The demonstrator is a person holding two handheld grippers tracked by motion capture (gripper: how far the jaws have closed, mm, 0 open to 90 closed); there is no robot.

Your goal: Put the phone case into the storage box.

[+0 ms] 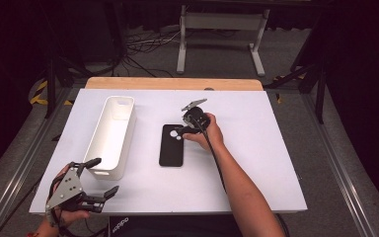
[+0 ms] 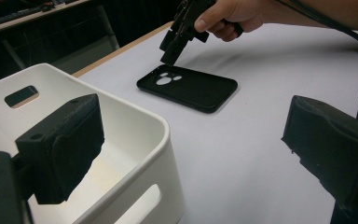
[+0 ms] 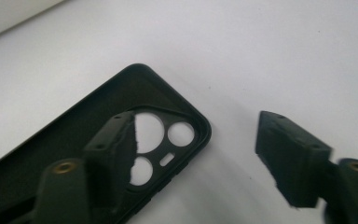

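Observation:
A black phone case (image 1: 171,148) lies flat on the white table, hollow side up, with its camera cut-outs at the far end. My right gripper (image 1: 180,132) leans down over that far end. In the right gripper view its jaws stand open (image 3: 198,130): one hovers over the inside of the case (image 3: 74,135), the other over bare table beyond the corner, and neither pad presses on the rim. My left gripper (image 1: 105,175) is held open and empty at the table's near left corner, beside the white bin (image 1: 127,143). The left gripper view shows the case (image 2: 191,88) farther off.
The long white bin (image 2: 163,130) is empty, with a handle slot at each end. The white table top (image 1: 256,163) has a wooden strip along its far edge. Cables and a stand's legs lie on the floor beyond.

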